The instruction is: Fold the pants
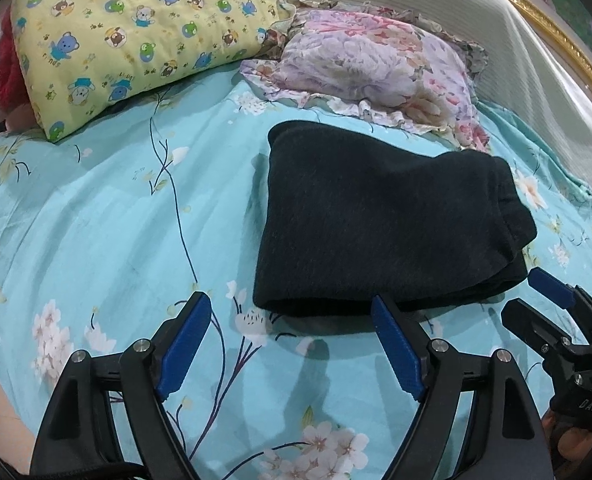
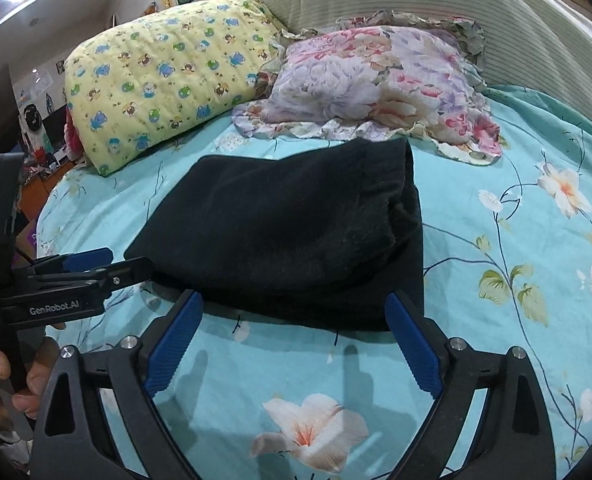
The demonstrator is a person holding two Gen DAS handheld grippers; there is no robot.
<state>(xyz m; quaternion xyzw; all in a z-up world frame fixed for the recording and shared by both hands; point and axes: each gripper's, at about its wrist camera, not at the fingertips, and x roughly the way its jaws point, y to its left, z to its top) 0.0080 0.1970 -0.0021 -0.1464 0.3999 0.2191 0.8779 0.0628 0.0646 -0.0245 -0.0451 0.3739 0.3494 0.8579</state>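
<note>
Pants [image 1: 379, 224] folded, just beyond both gaping tongs [image 1: 292, 312]

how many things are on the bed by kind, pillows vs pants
pillows: 2, the yellow bear-print pillow and the floral pillow
pants: 1, the black pants, folded
total: 3, all on the turquoise floral sheet

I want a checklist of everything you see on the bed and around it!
Surface: bed sheet, turquoise with flowers.
Job's things: black pants, folded into a block, lying flat.
Clutter: yellow bear pillow and flowery pillow behind the pants.
Grippers: left gripper and right gripper, jaws open, holding nothing, near the pants' front edge.
Cables: nothing seen.
Surroundings: striped headboard, gold picture frame.
</note>
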